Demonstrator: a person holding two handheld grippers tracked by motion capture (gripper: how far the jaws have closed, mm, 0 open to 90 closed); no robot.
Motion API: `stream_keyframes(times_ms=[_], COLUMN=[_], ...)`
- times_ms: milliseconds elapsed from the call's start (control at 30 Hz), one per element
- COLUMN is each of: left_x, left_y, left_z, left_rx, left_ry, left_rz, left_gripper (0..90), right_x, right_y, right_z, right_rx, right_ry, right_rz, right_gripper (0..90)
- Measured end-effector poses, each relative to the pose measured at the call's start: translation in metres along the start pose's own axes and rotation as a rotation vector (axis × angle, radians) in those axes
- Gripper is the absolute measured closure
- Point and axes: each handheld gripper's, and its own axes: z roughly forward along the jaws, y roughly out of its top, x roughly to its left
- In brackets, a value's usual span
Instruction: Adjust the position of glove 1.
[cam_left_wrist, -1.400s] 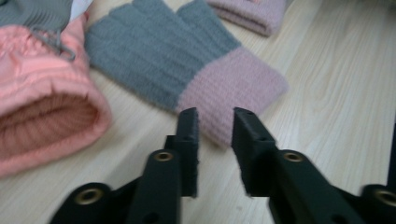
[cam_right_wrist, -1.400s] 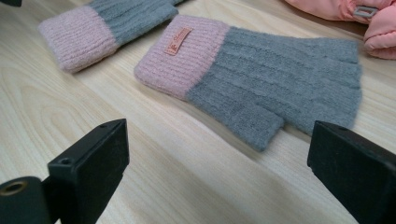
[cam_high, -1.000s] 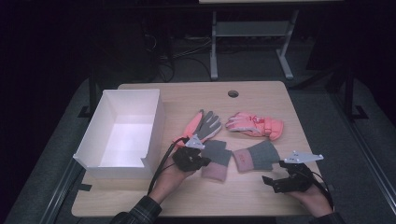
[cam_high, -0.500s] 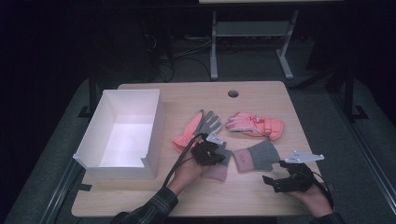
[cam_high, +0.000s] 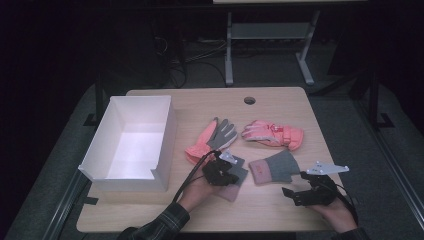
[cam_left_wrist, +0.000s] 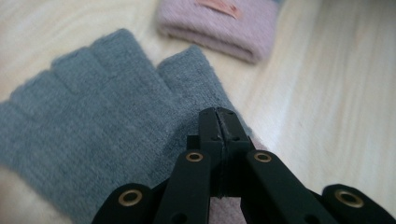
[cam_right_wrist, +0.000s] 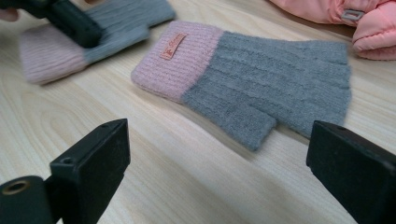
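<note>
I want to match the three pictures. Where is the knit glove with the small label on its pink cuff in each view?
High view: the labelled knit glove lies right of the table's centre, near the front, cuff to the left.
Left gripper view: top edge, its pink cuff with the label.
Right gripper view: centre, the whole glove.
Shared landmark: the second knit glove beside it.
</note>
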Motion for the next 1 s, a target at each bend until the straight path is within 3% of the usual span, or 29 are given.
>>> stream_keyframes(times_ms=[433, 633, 667, 867, 1000], left_x=[-0.012, -0.016, -0.014, 0.002, 0.015], left_y=[-0.03, -0.039, -0.038, -0.024, -0.021], left_z=[-0.026, -0.037, -0.04, -0.048, -0.041], left_rx=[0.046, 0.039, 0.042, 0.003, 0.029], left_ry=[-0.023, -0.016, -0.004, 0.069, 0.076], left_rz=[0.007, 0.006, 0.022, 0.019, 0.004], left_gripper=[89.6, 89.5, 89.5, 89.5, 89.6], right_x=[0.001, 0.0, 0.001, 0.002, 0.002], right_y=[0.0, 0.0, -0.001, 0.0, 0.0], right_z=[0.0, 0.001, 0.001, 0.002, 0.002], right_rx=[0.003, 0.006, 0.004, 0.008, 0.008], right_ry=[-0.007, -0.007, -0.008, -0.006, -0.004], right_rz=[-0.002, -0.005, -0.004, -0.001, -0.001], right_gripper=[6.0, 6.0, 6.0, 6.0, 6.0])
